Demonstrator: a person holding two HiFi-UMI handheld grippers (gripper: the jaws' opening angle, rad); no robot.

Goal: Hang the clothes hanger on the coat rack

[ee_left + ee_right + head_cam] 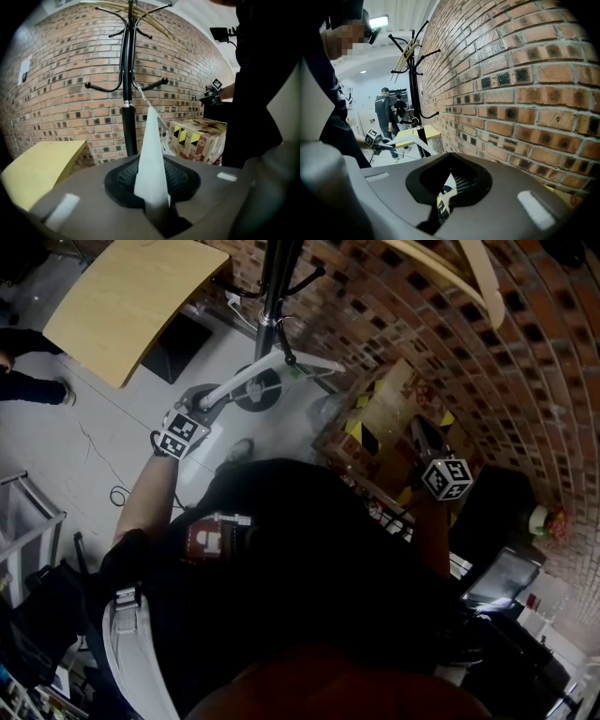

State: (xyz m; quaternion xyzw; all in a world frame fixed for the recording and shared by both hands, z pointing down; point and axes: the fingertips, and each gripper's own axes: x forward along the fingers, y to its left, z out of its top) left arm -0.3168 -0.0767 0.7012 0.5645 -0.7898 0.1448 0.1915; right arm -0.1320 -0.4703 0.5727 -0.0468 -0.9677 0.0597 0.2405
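Observation:
A white plastic hanger (pixel 246 374) sticks out from my left gripper (pixel 208 402), which is shut on the end of one of its arms. In the left gripper view the hanger (pixel 151 159) rises from the jaws as a narrow white wedge, its wire hook (pixel 140 93) close to the black coat rack pole (pixel 127 93). The rack's pole (pixel 272 296) and round base (pixel 258 390) stand just beyond the hanger. My right gripper (pixel 419 432) hangs shut and holds nothing, over the cardboard box near the brick wall; its jaws (pixel 440 206) have nothing between them.
Wooden hangers (pixel 140 14) hang at the rack's top. A cardboard box with yellow-black tape (pixel 197 138) sits right of the rack. A yellow tabletop (pixel 131 296) lies to the left. A brick wall (pixel 511 93) runs close on the right. People (pixel 386 115) stand far behind.

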